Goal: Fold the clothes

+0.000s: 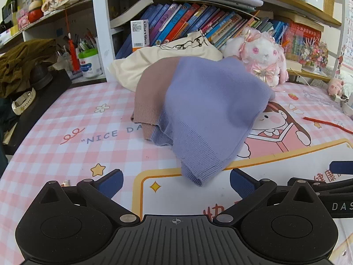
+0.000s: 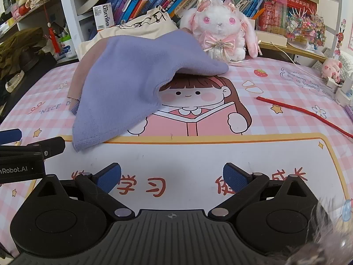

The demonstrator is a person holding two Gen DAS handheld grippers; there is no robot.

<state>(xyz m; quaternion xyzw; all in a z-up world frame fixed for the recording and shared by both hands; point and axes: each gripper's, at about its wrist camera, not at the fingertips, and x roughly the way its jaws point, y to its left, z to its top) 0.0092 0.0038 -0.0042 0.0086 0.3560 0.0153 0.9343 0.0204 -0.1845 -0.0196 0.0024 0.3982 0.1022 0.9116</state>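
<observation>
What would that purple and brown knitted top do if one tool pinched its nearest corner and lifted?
The knitted top would probably sag and hang, not hold its shape: it already lies humped in soft folds. It looks light, being thin knit with a ribbed hem. Pushed, it would likely bunch up rather than slide across the pink checked mat.

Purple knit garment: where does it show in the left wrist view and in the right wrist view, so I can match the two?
Left wrist: the purple knit garment fills the centre, its ribbed edge hanging just ahead of the open left claw.
Right wrist: it sits upper left, far from the open right claw.
Shared landmark: the white and pink plush rabbit, behind the garment to its right.
</observation>
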